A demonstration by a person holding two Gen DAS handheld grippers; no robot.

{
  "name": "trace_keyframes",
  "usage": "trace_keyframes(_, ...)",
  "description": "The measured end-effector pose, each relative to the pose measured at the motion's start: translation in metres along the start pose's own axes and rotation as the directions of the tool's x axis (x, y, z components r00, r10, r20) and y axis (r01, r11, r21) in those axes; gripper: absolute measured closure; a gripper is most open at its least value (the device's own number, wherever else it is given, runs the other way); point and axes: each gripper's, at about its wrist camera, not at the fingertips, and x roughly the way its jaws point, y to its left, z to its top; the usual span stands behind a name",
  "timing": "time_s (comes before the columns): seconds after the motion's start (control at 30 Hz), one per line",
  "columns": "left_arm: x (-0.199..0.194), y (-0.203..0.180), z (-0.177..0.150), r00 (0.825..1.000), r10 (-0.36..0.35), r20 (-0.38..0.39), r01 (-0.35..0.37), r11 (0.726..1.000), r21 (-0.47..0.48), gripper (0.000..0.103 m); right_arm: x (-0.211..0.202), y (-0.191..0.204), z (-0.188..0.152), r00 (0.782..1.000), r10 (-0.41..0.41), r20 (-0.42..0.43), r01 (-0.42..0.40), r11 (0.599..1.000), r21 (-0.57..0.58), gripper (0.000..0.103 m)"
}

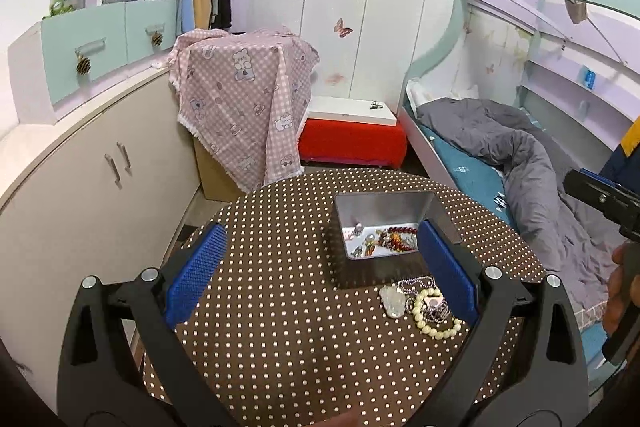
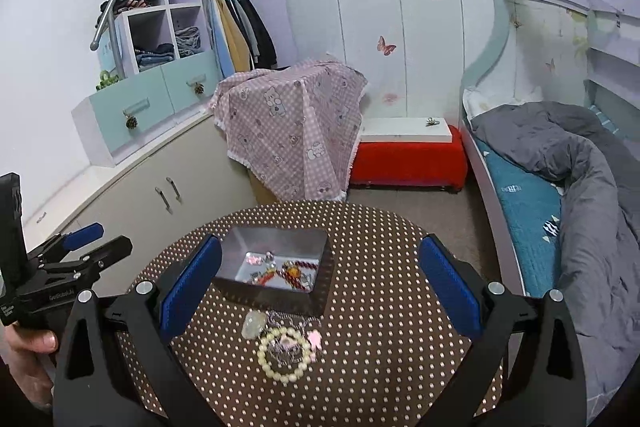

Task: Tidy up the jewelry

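Item 1, round table (image 1: 280, 347) with brown cloth dotted white: fills the lower centre of both views.

Item 2, metal tin (image 1: 384, 203), rectangular, lidless: centre of the left wrist view, centre-left (image 2: 276, 239) of the right wrist view. Holds a dark red bead strand (image 1: 400, 230), small silver charms and orange-red pieces, loosely heaped on its floor.

Item 3, loose jewelry on the cloth just in front of the tin, apart from it: a cream pearl bracelet (image 2: 284, 353) lying flat in a ring, a silver chain (image 2: 288, 319) bunched partly inside and behind it, a pale translucent pendant (image 2: 253, 323) at its left, a small pink charm (image 2: 316, 339) at its right. In the left wrist view the same bracelet (image 1: 434, 313) sits in the lower right, partly behind the right-hand blue pad.

Item 4, left gripper (image 1: 320, 267): jaws spread wide, nothing between the blue pads, held above the table. Also seen at the left edge of the right wrist view (image 2: 96, 243).

Item 5, right gripper (image 2: 320, 283): jaws spread wide, empty, hovering over the loose jewelry and the tin

Surroundings: pink checked cloth (image 1: 244, 99) over a box, red bench (image 1: 352, 143), bed with grey duvet (image 1: 520, 155)
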Motion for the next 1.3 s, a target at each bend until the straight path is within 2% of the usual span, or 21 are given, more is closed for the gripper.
trace_keyframes(0.3,0.010,-0.001,-0.025,0.998,0.021,-0.054,-0.021,1.000,0.009,0.009,0.011,-0.008,-0.040,0.995,-0.044,-0.093,0.046,0.999,0.011,0.008)
trace_keyframes(0.5,0.031,-0.019,-0.039,0.993,0.008,-0.115,-0.002,0.999,0.049,0.009,0.027,-0.010,-0.070,0.984,-0.030,-0.176,0.036,0.999,0.034,0.008)
trace_keyframes(0.7,0.071,-0.040,-0.058,0.980,0.005,-0.201,0.015,0.995,0.097,0.009,0.041,-0.013,-0.086,0.973,-0.017,-0.230,0.029,0.999,0.046,0.008)
trace_keyframes(0.9,0.115,-0.048,-0.072,0.958,0.024,-0.286,0.000,0.996,0.084,0.009,0.051,-0.014,-0.095,0.965,-0.009,-0.263,0.022,0.999,0.046,0.008)
trace_keyframes(1.07,0.126,-0.054,-0.074,0.953,0.022,-0.302,0.005,0.996,0.088,0.010,0.059,-0.018,-0.103,0.957,0.000,-0.288,0.016,0.998,0.052,0.008)
trace_keyframes(1.1,0.128,-0.056,-0.075,0.951,0.025,-0.308,0.004,0.996,0.093,0.018,0.060,-0.018,-0.104,0.957,0.002,-0.291,0.014,0.998,0.054,0.008)
trace_keyframes(1.13,0.130,-0.056,-0.076,0.948,0.012,-0.318,0.017,0.996,0.088,0.023,0.061,-0.017,-0.105,0.956,0.005,-0.295,0.012,0.998,0.055,0.008)
trace_keyframes(1.2,0.130,-0.055,-0.078,0.947,-0.007,-0.320,0.034,0.996,0.079,0.040,0.064,-0.015,-0.106,0.953,0.008,-0.302,0.007,0.999,0.050,0.008)
trace_keyframes(1.27,0.125,-0.054,-0.079,0.949,-0.021,-0.314,0.049,0.995,0.084,0.052,0.067,-0.012,-0.108,0.951,0.014,-0.308,-0.001,0.999,0.044,0.008)
trace_keyframes(1.3,0.123,-0.053,-0.080,0.949,-0.023,-0.313,0.053,0.995,0.087,0.053,0.068,-0.010,-0.109,0.950,0.019,-0.311,-0.008,0.999,0.039,0.008)
